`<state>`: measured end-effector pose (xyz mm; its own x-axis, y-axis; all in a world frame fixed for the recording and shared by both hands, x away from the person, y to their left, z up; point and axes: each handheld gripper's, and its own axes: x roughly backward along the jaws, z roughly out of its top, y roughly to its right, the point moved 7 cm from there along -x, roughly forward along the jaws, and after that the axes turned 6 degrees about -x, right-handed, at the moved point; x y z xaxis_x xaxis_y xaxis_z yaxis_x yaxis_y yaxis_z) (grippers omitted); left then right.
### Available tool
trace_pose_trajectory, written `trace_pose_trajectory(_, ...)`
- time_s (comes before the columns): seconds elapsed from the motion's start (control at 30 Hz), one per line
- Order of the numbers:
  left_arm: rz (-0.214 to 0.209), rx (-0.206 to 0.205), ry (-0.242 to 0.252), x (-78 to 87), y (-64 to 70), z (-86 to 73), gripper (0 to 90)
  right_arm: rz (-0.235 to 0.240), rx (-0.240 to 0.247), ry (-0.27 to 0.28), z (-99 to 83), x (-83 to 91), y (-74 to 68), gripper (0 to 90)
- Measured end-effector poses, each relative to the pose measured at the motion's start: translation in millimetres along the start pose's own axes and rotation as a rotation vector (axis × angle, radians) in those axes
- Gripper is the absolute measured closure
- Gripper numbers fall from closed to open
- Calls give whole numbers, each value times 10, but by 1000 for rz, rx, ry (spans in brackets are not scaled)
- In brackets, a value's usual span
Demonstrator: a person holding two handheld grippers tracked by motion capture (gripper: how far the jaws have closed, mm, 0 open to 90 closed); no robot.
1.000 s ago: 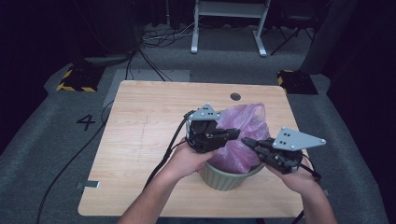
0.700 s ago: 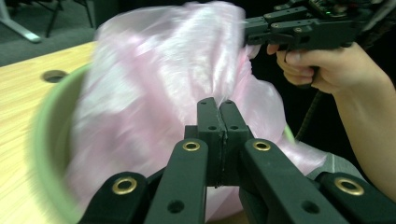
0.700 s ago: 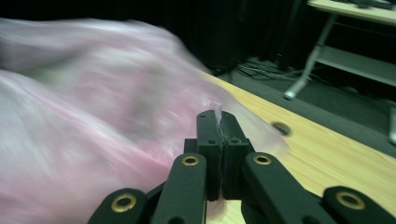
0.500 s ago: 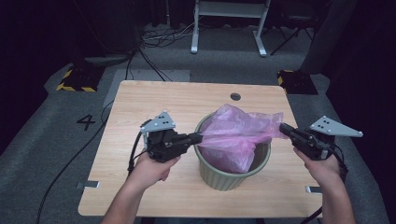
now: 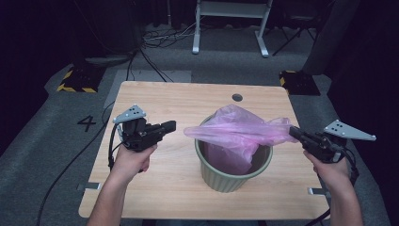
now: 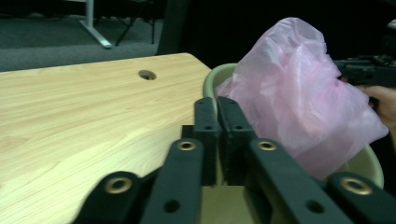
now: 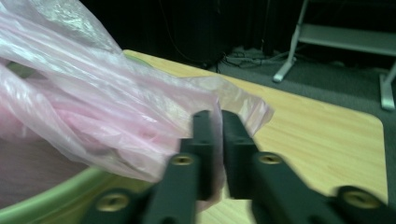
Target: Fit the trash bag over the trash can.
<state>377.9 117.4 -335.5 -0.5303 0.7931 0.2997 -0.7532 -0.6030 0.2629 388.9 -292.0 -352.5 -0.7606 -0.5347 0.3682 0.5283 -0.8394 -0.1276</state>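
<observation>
Gripping pink bag (image 5: 240,134) edge, right gripper (image 5: 294,132); left gripper (image 5: 170,126) jaws closed, empty; floor numeral "4" (image 5: 87,123).

Since a second ago both grippers have drawn apart from above the green bin (image 5: 234,165). The left gripper (image 5: 170,126) has let go of the pink bag (image 5: 235,133) and sits at centre left, jaws together. The right gripper (image 5: 293,132), toward the right edge, keeps its pinch, stretching the film rightward.
</observation>
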Motion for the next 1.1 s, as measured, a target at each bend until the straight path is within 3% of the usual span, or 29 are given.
trace_pose_trajectory(0.03,-44,-20,17,-10,82,48,682,40,15,35,40,28,-83,685)
trace_pose_trajectory(0.07,-44,-20,17,-10,82,48,626,40,15,35,40,28,-83,685)
trace_pose_trajectory(0.1,-67,-32,17,-23,133,74,572,70,49,91,112,82,-190,479)
trace_pose_trajectory(0.13,-89,-51,12,-39,196,104,539,78,71,121,163,124,-247,412)
trace_pose_trajectory(0.17,-108,-64,23,-48,246,133,521,89,93,142,205,160,-291,362)
trace_pose_trajectory(0.27,-132,-84,48,-62,344,215,481,94,142,179,277,243,-371,331)
trace_pose_trajectory(0.3,-140,-91,50,-66,366,234,473,142,174,220,363,367,-502,314)
trace_pose_trajectory(0.43,-170,-85,82,-71,433,323,450,292,223,206,339,478,-800,330)
trace_pose_trajectory(0.47,-171,-84,90,-77,449,358,450,292,223,206,339,478,-800,330)
trace_pose_trajectory(0.53,-184,-85,97,-85,477,412,377,365,259,136,191,399,-975,355)
trace_pose_trajectory(0.57,-184,-86,102,-93,499,452,377,365,259,136,191,399,-975,364)
trace_pose_trajectory(0.6,-189,-90,108,-101,525,486,356,350,313,77,69,263,-1028,390)
trace_pose_trajectory(0.7,-207,-115,120,-131,628,566,336,332,342,23,-25,94,-1051,446)
trace_pose_trajectory(0.73,-187,-136,90,-184,667,573,336,332,342,23,-25,94,-1051,446)
trace_pose_trajectory(0.83,-99,-184,-36,-374,693,514,334,248,390,-8,-47,-64,-1039,545)
trace_pose_trajectory(0.9,-57,-194,-83,-485,677,460,379,224,384,-25,-44,-129,-1024,699)
trace_pose_trajectory(0.97,-27,-174,-130,-570,645,398,584,235,374,-22,-41,-137,-1039,856)
trace_pose_trajectory(1.03,3,-172,-158,-605,609,349,756,316,355,-5,-49,-79,-1100,900)
trace_pose_trajectory(1.07,14,-163,-159,-612,587,332,834,335,356,-2,-57,-56,-1120,900)
trace_pose_trajectory(1.1,23,-158,-162,-609,567,311,895,404,348,-4,-95,14,-1183,900)
